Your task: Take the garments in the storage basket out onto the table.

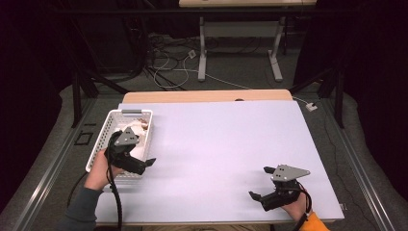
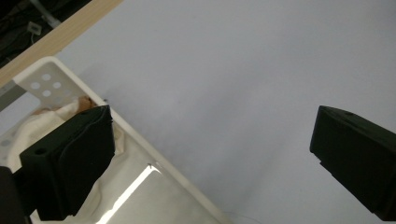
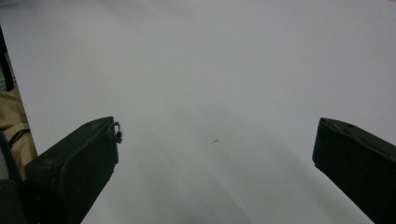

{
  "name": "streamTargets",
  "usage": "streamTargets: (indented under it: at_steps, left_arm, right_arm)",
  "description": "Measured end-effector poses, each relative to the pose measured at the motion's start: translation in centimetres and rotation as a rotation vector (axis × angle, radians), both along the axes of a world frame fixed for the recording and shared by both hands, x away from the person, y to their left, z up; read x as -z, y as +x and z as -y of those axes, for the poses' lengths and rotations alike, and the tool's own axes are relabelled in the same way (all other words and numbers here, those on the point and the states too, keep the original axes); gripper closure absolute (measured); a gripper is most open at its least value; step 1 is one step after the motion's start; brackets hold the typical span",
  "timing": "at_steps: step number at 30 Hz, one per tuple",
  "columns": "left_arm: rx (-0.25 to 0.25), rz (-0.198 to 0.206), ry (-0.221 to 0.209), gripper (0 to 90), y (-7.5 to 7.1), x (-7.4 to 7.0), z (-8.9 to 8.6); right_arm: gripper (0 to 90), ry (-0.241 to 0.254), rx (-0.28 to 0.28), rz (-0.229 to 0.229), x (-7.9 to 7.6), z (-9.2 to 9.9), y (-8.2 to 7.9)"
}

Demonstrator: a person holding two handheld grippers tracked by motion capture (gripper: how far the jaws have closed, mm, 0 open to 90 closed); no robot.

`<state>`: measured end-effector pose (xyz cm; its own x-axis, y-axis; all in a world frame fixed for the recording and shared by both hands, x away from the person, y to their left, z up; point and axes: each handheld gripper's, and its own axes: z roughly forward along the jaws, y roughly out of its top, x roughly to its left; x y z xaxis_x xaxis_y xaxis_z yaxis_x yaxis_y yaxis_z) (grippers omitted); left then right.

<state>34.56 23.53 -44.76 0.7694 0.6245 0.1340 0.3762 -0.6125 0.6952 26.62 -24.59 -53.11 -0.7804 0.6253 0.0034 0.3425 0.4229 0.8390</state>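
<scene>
A white perforated basket (image 1: 111, 126) stands at the table's left edge with cream cloth (image 1: 138, 128) bunched inside. My left gripper (image 1: 143, 156) hovers over the basket's near right rim, open with nothing between its fingers. In the left gripper view the basket rim (image 2: 140, 140) and the cloth (image 2: 44, 123) lie behind the left jaw, and the left gripper (image 2: 210, 154) spans bare table. My right gripper (image 1: 261, 183) rests low near the front right of the table, open and empty. In the right gripper view the right gripper (image 3: 215, 154) has its jaws wide apart over the plain surface.
A pale lilac sheet (image 1: 216, 139) covers the table, with a wooden strip (image 1: 207, 96) bare along the far edge. Beyond it stand another table's legs (image 1: 202, 57) and cables (image 1: 168, 67) on the floor. Tan fabric (image 3: 11, 121) shows past the table edge.
</scene>
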Motion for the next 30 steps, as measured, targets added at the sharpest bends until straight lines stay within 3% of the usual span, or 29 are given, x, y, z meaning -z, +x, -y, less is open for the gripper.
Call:
streamTargets:
  at_steps: [8,16,20,30]
  left_arm:
    - [-0.034,0.006,0.018,0.1,1.5,-0.9,-1.5]
    - [-0.067,-0.03,0.048,0.1,3.4,-0.9,-3.0]
    - [-0.083,-0.04,0.034,0.1,4.4,-1.1,-3.7]
    - [-0.102,-0.067,0.101,0.1,6.9,-0.8,-4.7]
  right_arm:
    - [0.0,-0.006,-0.007,-0.006,0.1,0.0,0.1]
    - [0.0,-0.008,-0.007,-0.01,0.1,-0.1,0.1]
    - [0.0,-0.009,-0.009,-0.011,0.1,-0.1,0.1]
    - [0.0,-0.012,-0.01,-0.011,0.2,-0.2,0.2]
